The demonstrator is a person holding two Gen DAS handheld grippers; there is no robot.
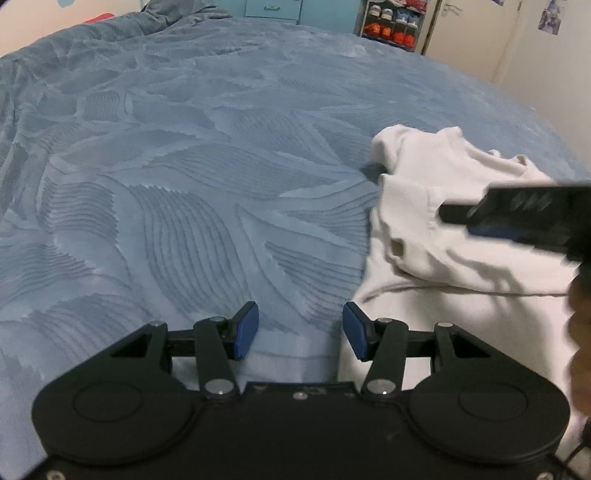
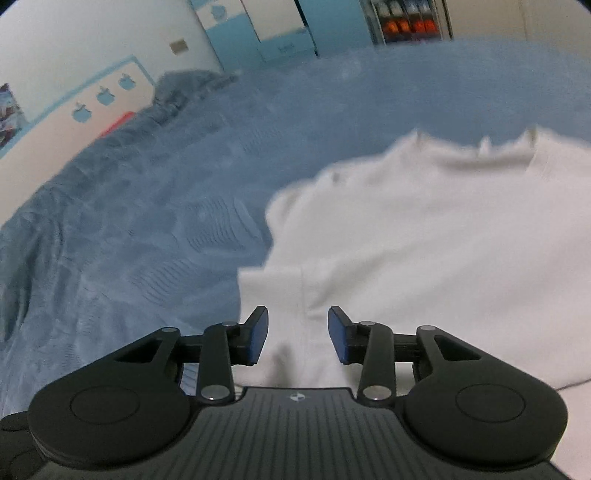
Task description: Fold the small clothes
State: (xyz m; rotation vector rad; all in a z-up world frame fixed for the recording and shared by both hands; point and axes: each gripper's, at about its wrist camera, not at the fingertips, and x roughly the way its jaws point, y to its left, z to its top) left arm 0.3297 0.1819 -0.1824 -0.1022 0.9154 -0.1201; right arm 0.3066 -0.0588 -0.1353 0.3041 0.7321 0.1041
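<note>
A white garment [image 1: 454, 236] lies rumpled on the blue bedspread [image 1: 192, 177], at about 3 o'clock in the left wrist view and filling the 1-to-4 o'clock span of the right wrist view. We see its ribbed neckline toward 12 o'clock, one sleeve [image 1: 391, 147] bunched at the far left corner, and loose creases across the body. We judge the folding barely begun: no clean fold shows, the cloth is not smoothed flat, and every fold still looks to be ahead.

Our left gripper [image 1: 300, 330] hovers over bare bedspread just beside the garment's near left edge, jaws wide apart and holding nothing. Our right gripper [image 2: 298, 334] hangs above the garment's left side, near a seam, jaws likewise parted and empty; in the left view it appears blurred at 3 o'clock over the cloth.

Beyond the bed, at 12 o'clock, stand a blue cabinet [image 1: 273, 9] and a shoe rack [image 1: 393, 22].
</note>
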